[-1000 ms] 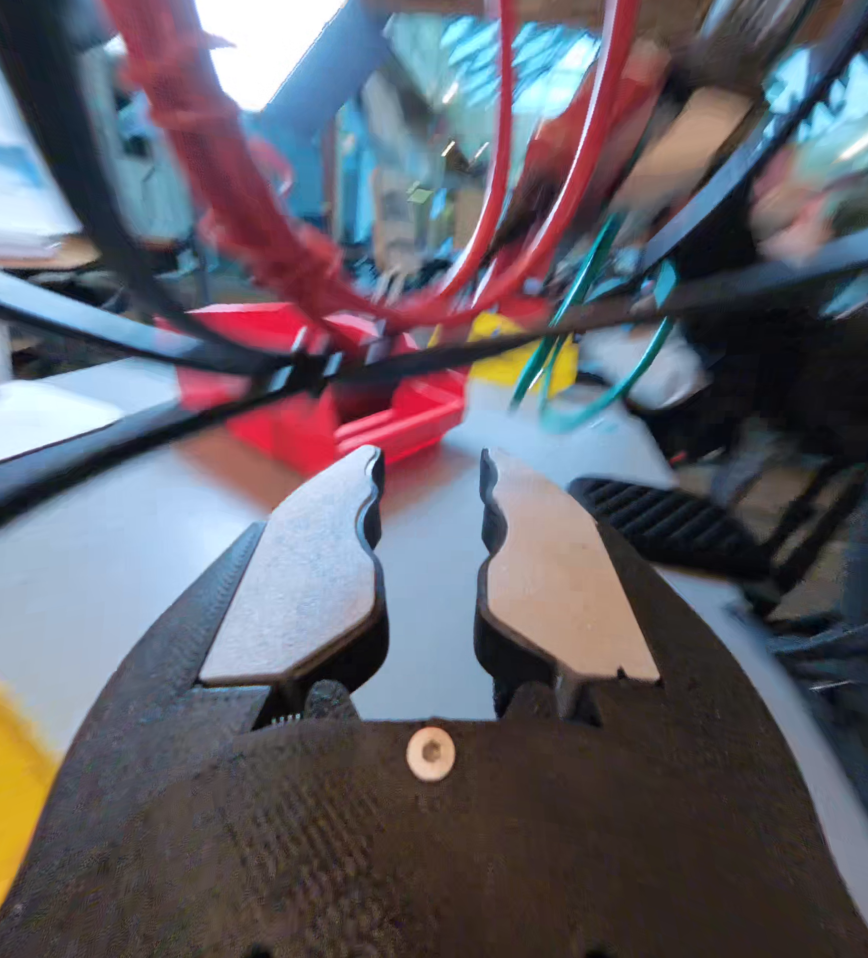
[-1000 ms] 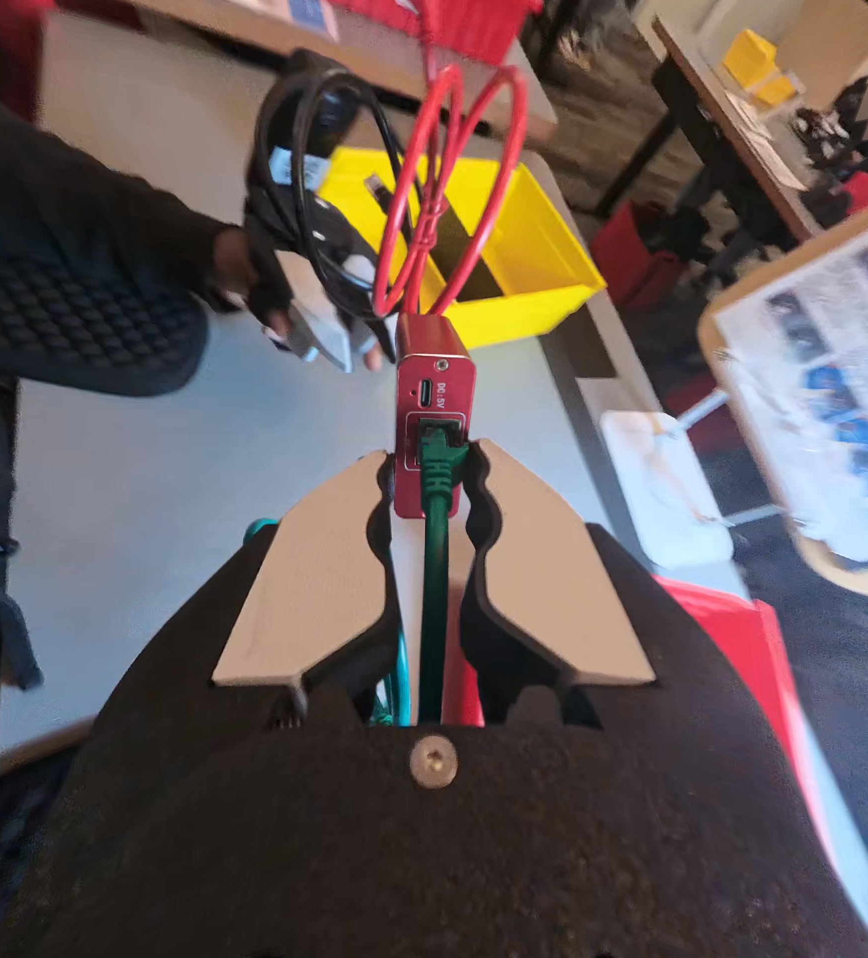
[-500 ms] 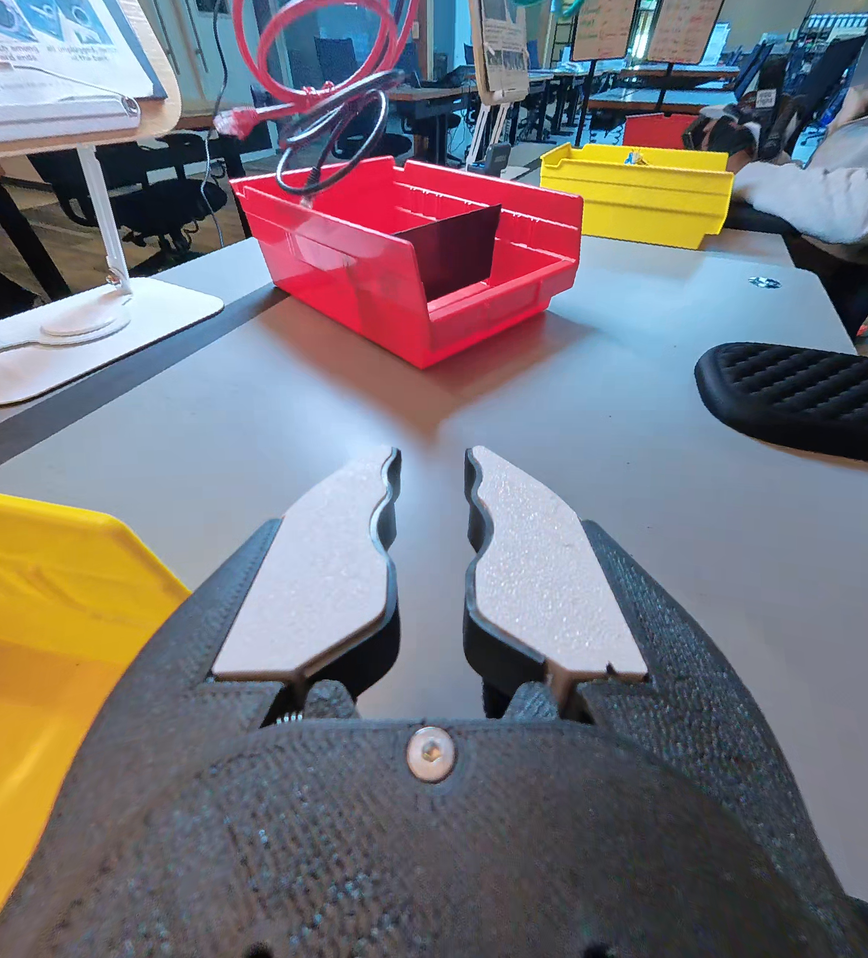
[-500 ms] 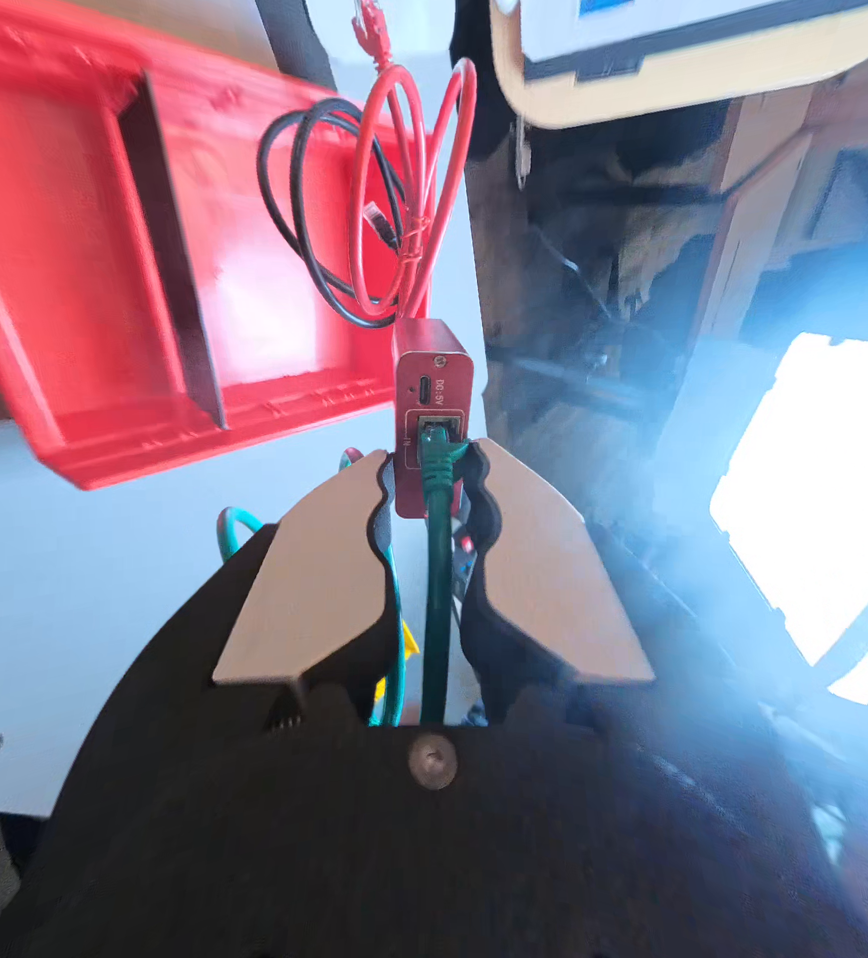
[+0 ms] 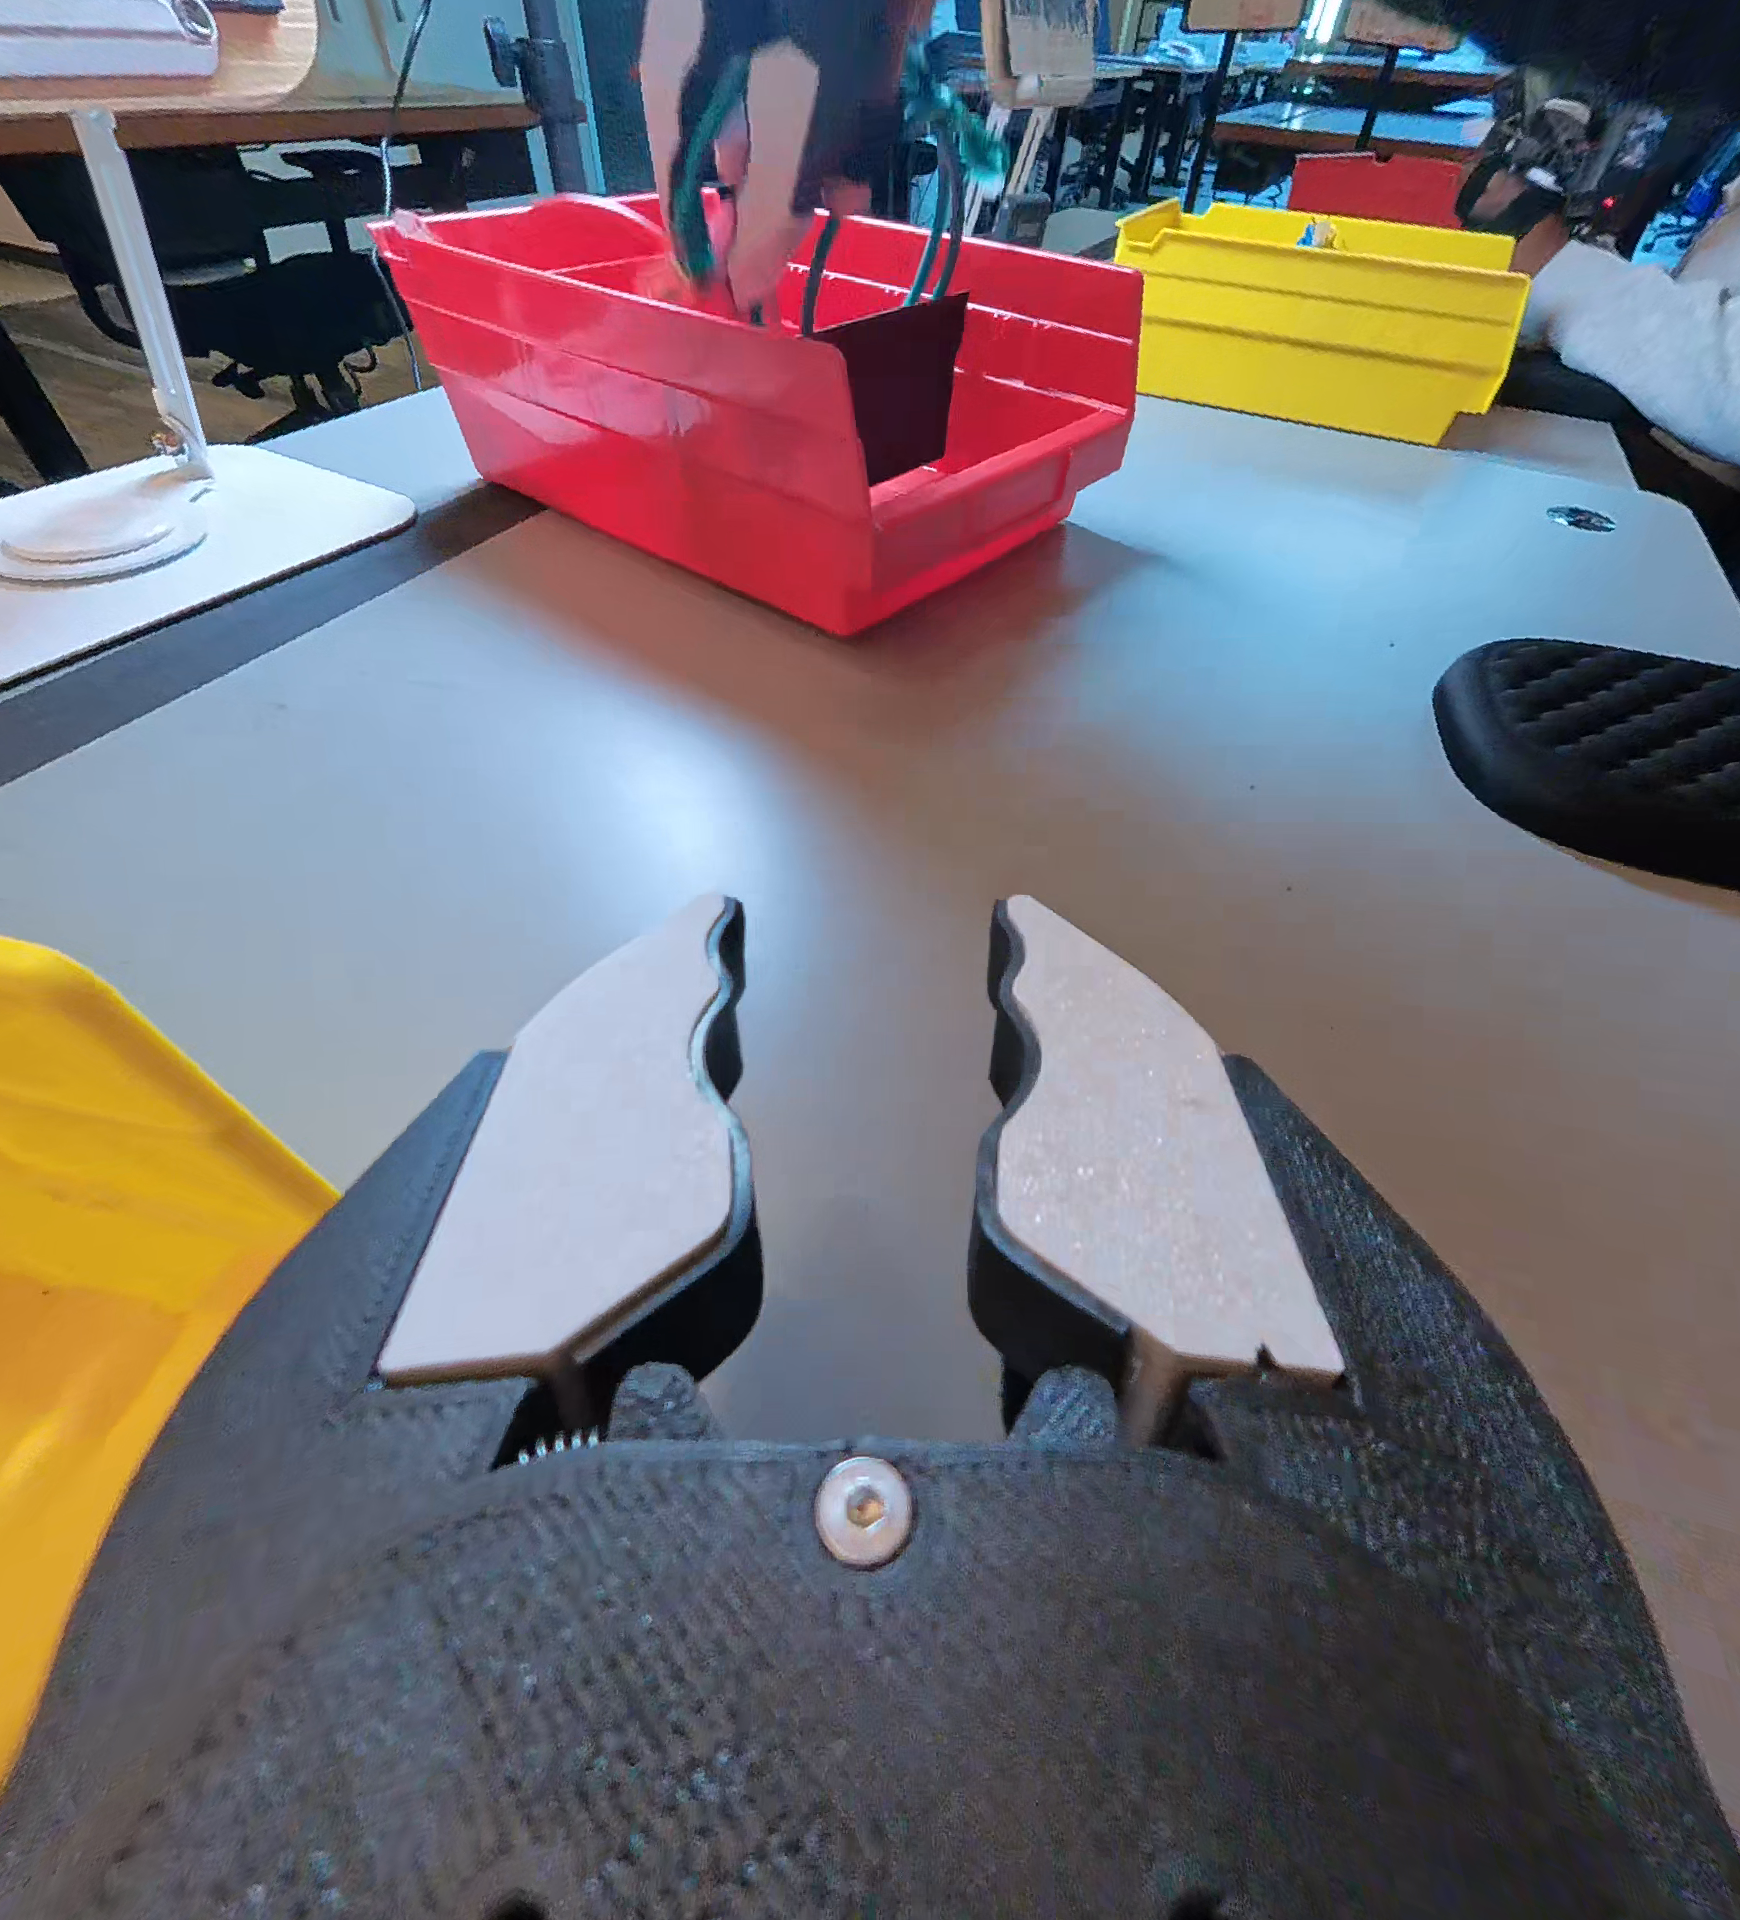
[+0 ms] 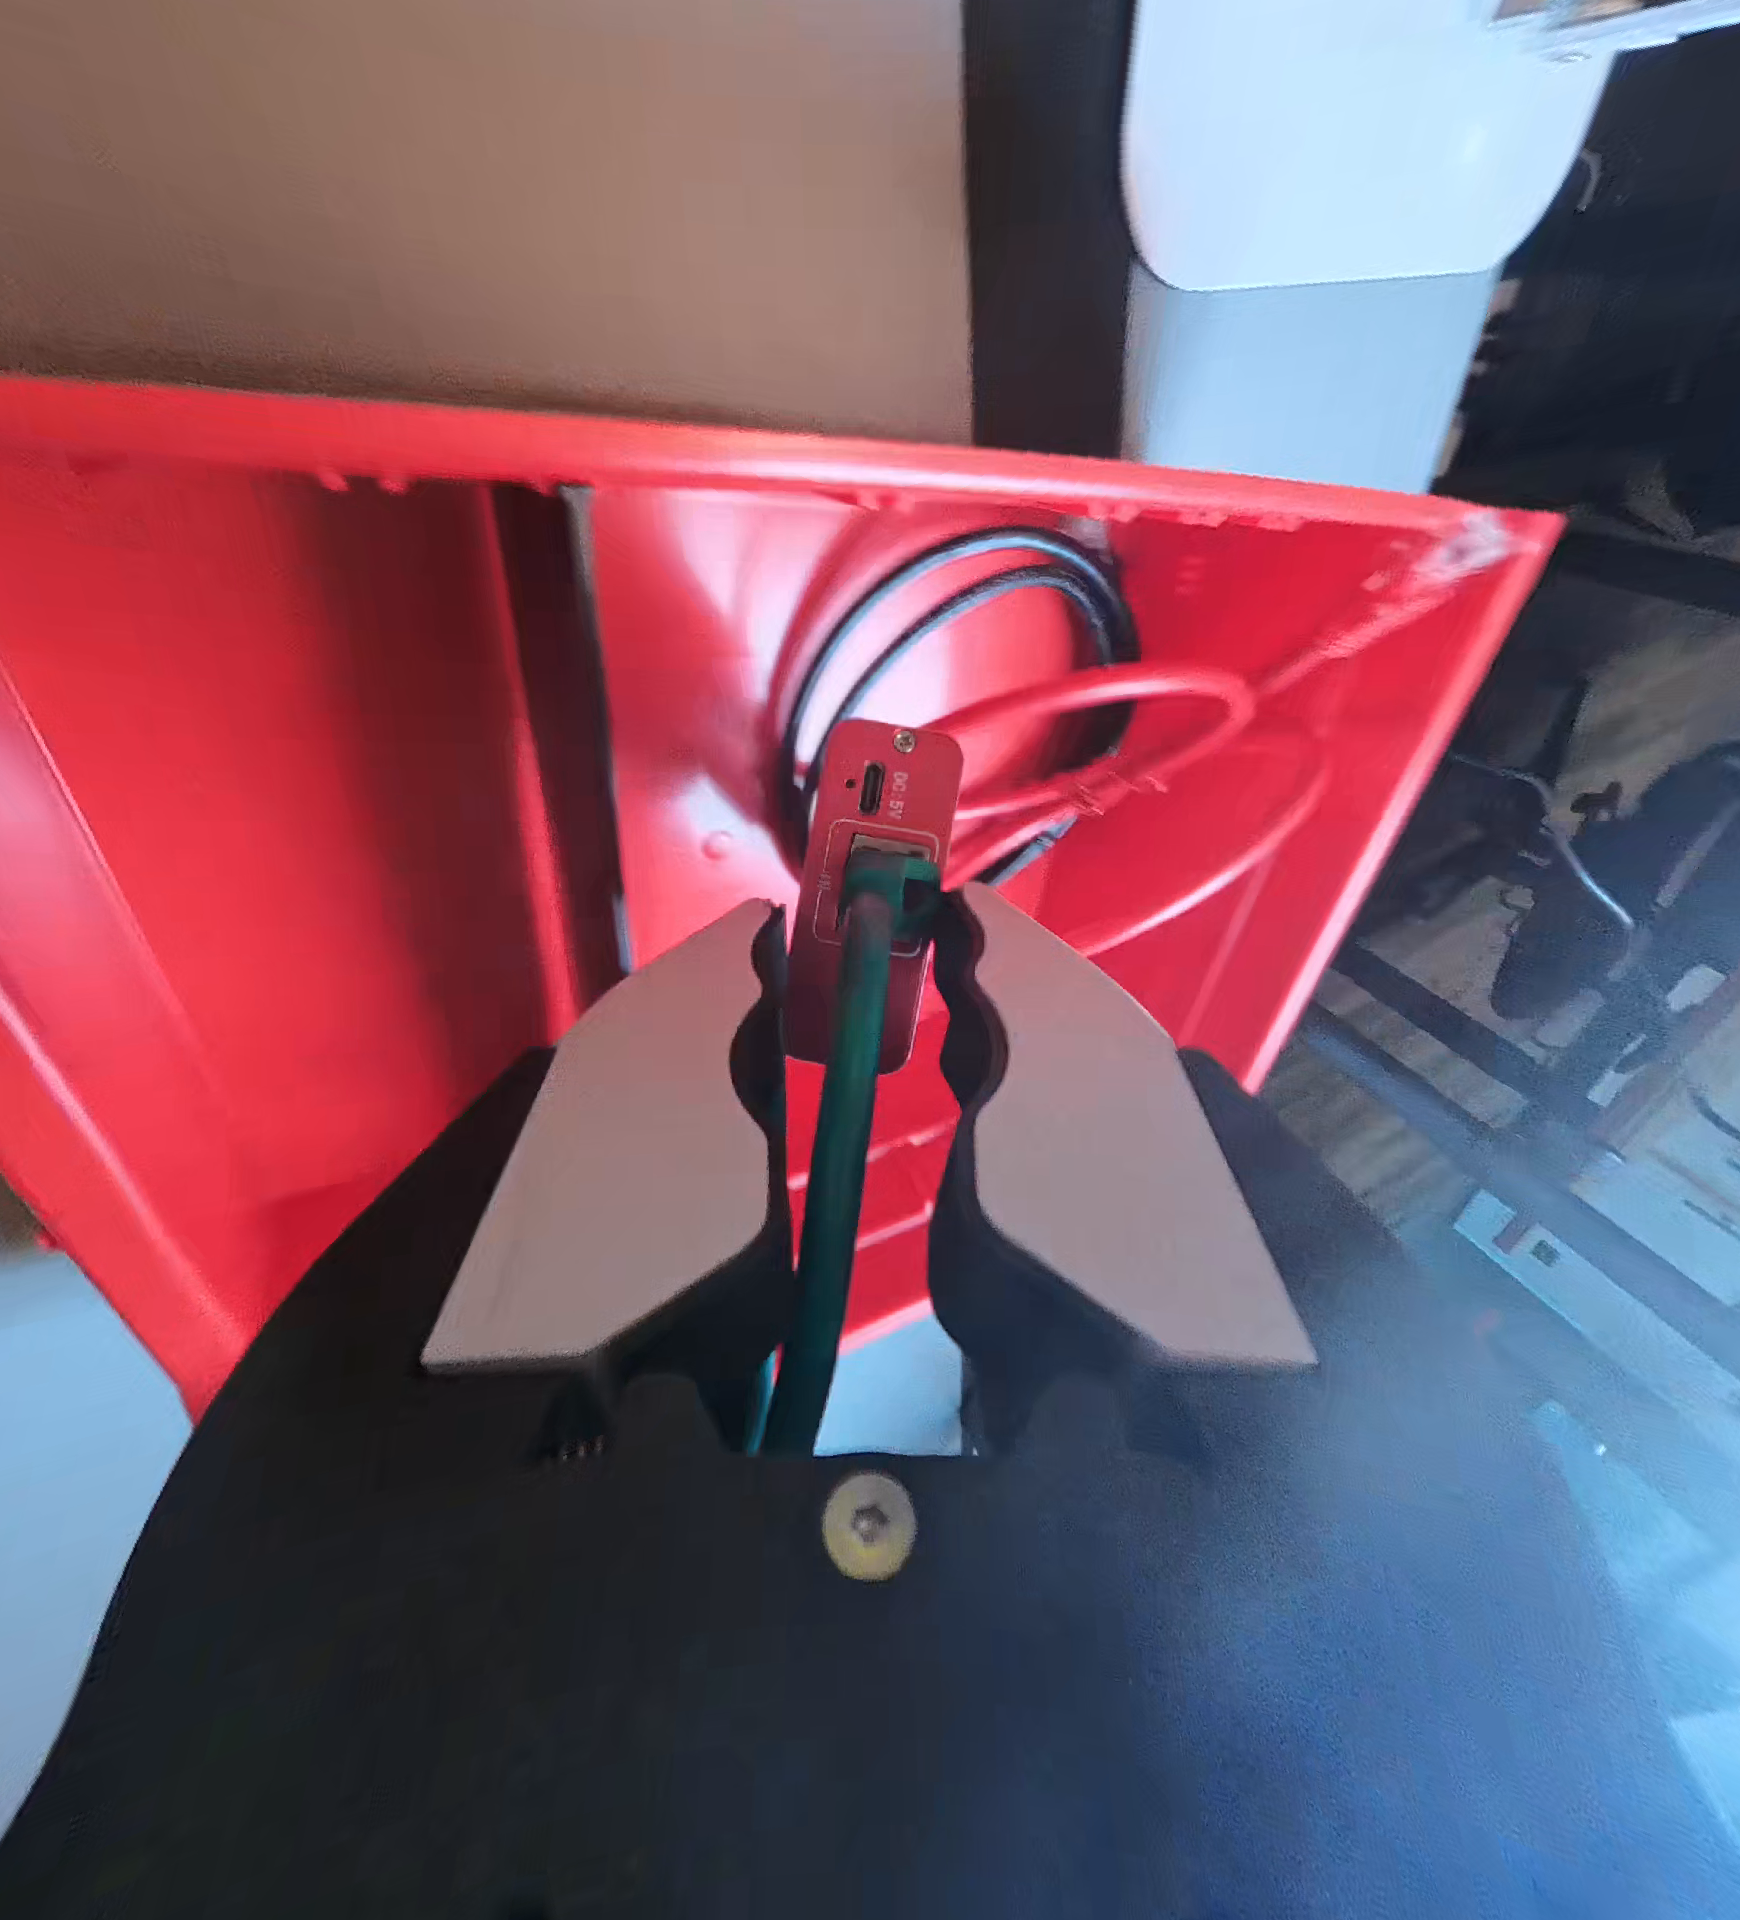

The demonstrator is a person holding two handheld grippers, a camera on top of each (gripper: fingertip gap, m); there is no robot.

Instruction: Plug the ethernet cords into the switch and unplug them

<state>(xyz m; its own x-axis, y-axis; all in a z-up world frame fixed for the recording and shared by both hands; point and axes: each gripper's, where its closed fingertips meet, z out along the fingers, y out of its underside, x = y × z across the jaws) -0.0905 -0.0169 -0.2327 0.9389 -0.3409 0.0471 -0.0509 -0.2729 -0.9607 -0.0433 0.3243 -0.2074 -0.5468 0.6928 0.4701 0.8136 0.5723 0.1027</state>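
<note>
My right gripper (image 6: 861,904) is shut on a small red switch (image 6: 881,790) and holds it over the inside of the red bin (image 6: 222,727). A green ethernet cord (image 6: 845,1101) is plugged into the switch's near port and runs back between the fingers. Red cords (image 6: 1157,717) and a black cord (image 6: 949,582) from its far end lie coiled in the bin. My left gripper (image 5: 866,904) is open and empty, low over the grey table (image 5: 1157,727). In the left wrist view a hand (image 5: 762,187) with green cord loops (image 5: 939,208) reaches into the red bin (image 5: 700,436).
A yellow bin (image 5: 45,1247) sits close at my left gripper's left. Another yellow bin (image 5: 1323,301) stands at the table's far right. A black padded armrest (image 5: 1655,769) juts in from the right. A white stand base (image 5: 139,540) is at the left.
My right gripper has carried the switch and its cords from above the yellow bin into the red bin. The cords have left the near left wrist view. My left gripper's jaws stand wider apart.
</note>
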